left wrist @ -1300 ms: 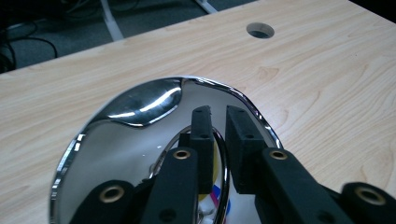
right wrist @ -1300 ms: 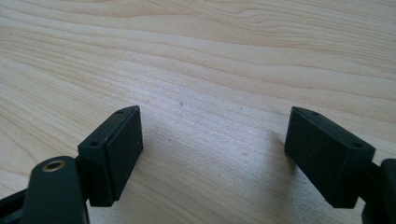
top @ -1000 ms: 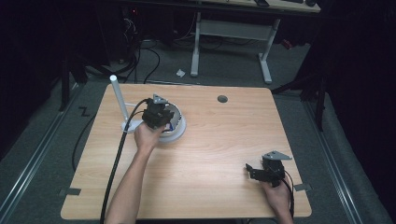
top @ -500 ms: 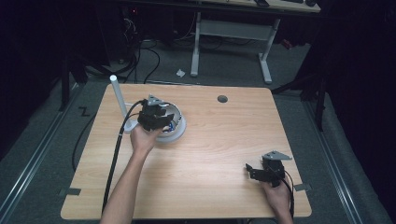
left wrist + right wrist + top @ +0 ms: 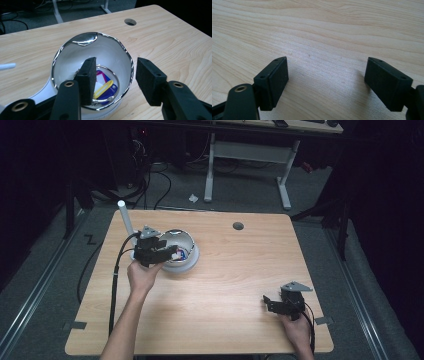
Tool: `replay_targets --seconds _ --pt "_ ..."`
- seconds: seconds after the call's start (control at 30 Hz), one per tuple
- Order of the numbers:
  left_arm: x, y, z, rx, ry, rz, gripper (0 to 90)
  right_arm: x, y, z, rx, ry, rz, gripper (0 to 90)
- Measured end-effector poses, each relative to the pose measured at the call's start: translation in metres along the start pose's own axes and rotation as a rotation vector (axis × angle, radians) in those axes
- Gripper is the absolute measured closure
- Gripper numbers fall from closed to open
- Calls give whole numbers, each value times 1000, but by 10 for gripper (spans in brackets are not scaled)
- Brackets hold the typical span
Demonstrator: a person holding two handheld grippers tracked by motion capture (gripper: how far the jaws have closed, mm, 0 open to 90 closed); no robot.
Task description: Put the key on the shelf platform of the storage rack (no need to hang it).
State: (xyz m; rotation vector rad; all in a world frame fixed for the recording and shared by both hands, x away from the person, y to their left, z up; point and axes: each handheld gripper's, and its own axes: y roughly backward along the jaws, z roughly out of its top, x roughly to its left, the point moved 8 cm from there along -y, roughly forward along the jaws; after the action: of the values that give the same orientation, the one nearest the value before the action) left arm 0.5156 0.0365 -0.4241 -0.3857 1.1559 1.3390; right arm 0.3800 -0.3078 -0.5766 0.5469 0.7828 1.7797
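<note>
Bowl point(image 5: 110, 50) at table's 10 o'clock, key tags point(image 5: 105, 87) inside | left gripper point(image 5: 115, 75) jaws apart, straddling near rim, seemingly for rim grab | right gripper point(image 5: 325, 80) wide, empty, parked at 5 o'clock.

High view overhead; claw views close, low; shared: table point(image 5: 235, 270), perhaps.

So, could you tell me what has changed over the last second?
The left gripper has drawn slightly back toward the person, uncovering more of the white bowl; its jaws now straddle the bowl's near rim, open, gripping nothing. The right gripper, bowl and white post stayed put.
</note>
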Motion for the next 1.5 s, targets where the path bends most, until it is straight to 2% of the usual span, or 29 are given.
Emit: replay_targets --seconds 0.1,0.23,0.27,0.33,0.4,0.43,0.47,0.5,0.63,0.67,0.83,0.87,1.0,1.07,1.1,1.23,1.3,1.4,1.47,1.5 --pt "2 7 4 11 33 -2 499 0 0 0 1 0 1 193" --pt "6 14 10 4 47 0 496 0 0 0 0 -1 0 193" --pt "7 15 10 1 62 8 496 0 0 0 0 -2 0 193" --pt "8 18 13 -4 56 6 496 0 0 0 0 0 0 193" --pt "8 21 14 -4 74 7 496 0 0 0 0 -2 0 193" --pt "9 23 16 -7 54 -3 496 0 0 0 1 -1 0 193" --pt "9 24 16 -11 69 5 496 0 0 0 0 -2 0 193" --pt "9 26 17 -14 63 -1 496 0 0 0 0 -2 0 193" --pt "11 32 22 -29 78 -1 490 0 0 0 0 -2 0 193" --pt "12 33 23 -30 68 -7 488 0 0 0 0 -2 0 193" --pt "13 40 27 -37 82 -5 482 0 0 0 0 -2 -1 193" --pt "14 42 28 -39 72 -13 480 0 0 0 0 -3 -1 193" --pt "15 48 30 -45 73 -18 476 0 0 0 0 -2 -2 193" --pt "17 50 30 -47 84 -10 475 0 0 0 0 -3 -2 193" --pt "18 51 31 -49 70 -16 474 0 0 0 0 -3 -2 193" --pt "20 57 34 -58 57 -26 472 0 0 0 0 -3 -2 193" --pt "21 60 34 -59 72 -21 472 0 0 0 1 -3 -2 193" --pt "24 63 34 -59 60 -27 470 0 0 0 0 -3 -2 193" --pt "25 65 35 -62 71 -20 470 0 0 0 1 -3 -2 193" --pt "27 65 35 -65 56 -23 470 0 0 0 1 -3 -3 193"
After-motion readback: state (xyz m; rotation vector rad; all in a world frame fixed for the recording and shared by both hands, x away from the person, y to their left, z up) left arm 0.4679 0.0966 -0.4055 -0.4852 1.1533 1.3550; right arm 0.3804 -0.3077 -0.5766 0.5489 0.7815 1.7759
